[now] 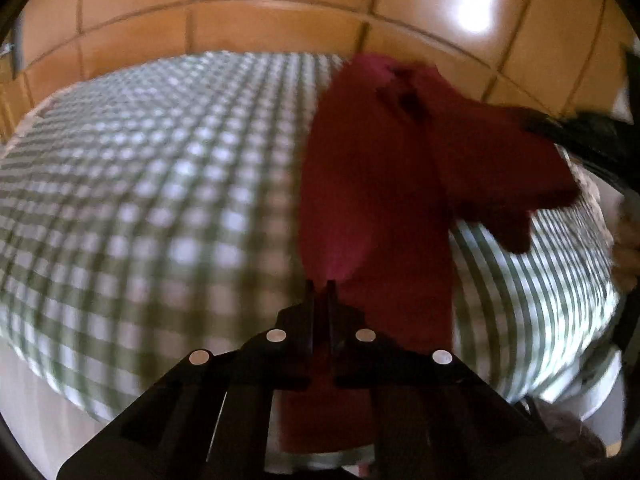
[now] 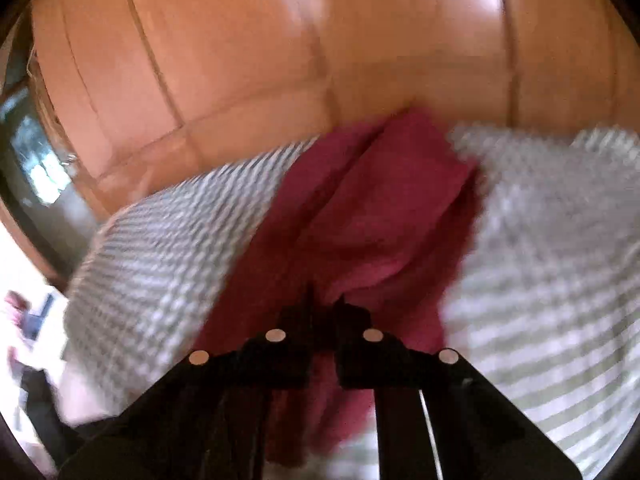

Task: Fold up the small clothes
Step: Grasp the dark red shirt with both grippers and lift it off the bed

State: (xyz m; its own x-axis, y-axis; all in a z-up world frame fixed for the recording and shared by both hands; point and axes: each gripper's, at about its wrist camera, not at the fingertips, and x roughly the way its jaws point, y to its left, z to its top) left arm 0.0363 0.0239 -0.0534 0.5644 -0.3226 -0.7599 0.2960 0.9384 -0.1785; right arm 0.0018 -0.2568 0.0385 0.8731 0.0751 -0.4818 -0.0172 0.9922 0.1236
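The left gripper (image 1: 320, 286) is seen pressed together on the near edge of a red garment (image 1: 372, 184), which is pinched between its fingers. The right gripper (image 2: 322, 304) is likewise clamped on bunched red fabric (image 2: 376, 216), which rises toward 12 o'clock in its view. In the left view, the right gripper's dark tip is seen at 2 o'clock gripping the garment's far corner. The garment is stretched over a green-and-white checked cloth (image 1: 160, 184). An orange tiled floor (image 1: 280, 20) is seen beyond; both pictures are blurred.
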